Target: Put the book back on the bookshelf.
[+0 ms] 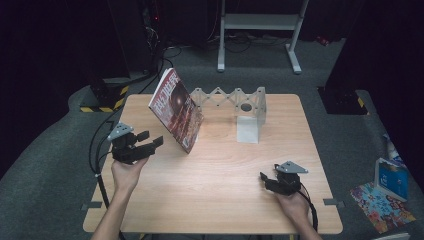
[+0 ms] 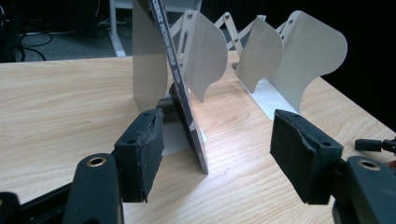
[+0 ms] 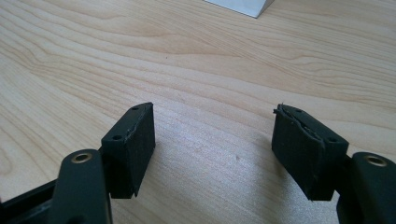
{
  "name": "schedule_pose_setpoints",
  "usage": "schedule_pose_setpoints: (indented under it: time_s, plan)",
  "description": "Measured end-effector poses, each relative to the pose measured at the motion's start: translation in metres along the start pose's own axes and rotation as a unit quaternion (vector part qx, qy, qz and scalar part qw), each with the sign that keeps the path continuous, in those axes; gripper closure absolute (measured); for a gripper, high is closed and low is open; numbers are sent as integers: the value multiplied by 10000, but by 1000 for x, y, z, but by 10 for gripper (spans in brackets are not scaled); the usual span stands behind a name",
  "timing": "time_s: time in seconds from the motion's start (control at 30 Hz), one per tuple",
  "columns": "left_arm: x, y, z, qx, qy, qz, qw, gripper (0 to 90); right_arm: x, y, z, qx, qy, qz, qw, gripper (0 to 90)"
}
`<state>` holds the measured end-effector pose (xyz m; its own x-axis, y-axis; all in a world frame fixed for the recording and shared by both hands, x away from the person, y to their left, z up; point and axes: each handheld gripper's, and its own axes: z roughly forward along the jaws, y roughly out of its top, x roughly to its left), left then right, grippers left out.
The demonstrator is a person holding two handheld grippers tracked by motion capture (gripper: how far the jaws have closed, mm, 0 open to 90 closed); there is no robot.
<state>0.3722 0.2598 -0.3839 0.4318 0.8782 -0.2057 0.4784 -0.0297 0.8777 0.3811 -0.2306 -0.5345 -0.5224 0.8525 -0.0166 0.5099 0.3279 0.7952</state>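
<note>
My left gripper (image 1: 150, 141) hovers at the bench's (image 1: 215, 195) nine o'clock edge, jaws spread wide and holding nothing. In the left gripper view the magazine (image 2: 184, 107) stands tilted between the jaws' line, apart from both pads, leaning against the first plate of the white folding rack (image 2: 299, 60). From above, the magazine (image 1: 175, 110) sits toward eleven o'clock, the rack (image 1: 240, 107) at twelve. My right gripper (image 1: 267, 181) rests near five o'clock, jaws likewise wide open over bare wood.
</note>
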Motion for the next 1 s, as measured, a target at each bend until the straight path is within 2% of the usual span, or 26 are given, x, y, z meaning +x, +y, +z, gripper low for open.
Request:
schedule_pose_setpoints:
  time_s: [0.73, 1.0]
  plan:
    - [1, -28, 8, 159, -2, -89, 9998, 350, 0, 0, 0, 6, -3, 10, 10000, 304]
    - [-2, -40, 16, 224, 9, -43, 9997, 350, 0, 0, 0, 6, -4, 9, 10000, 303]
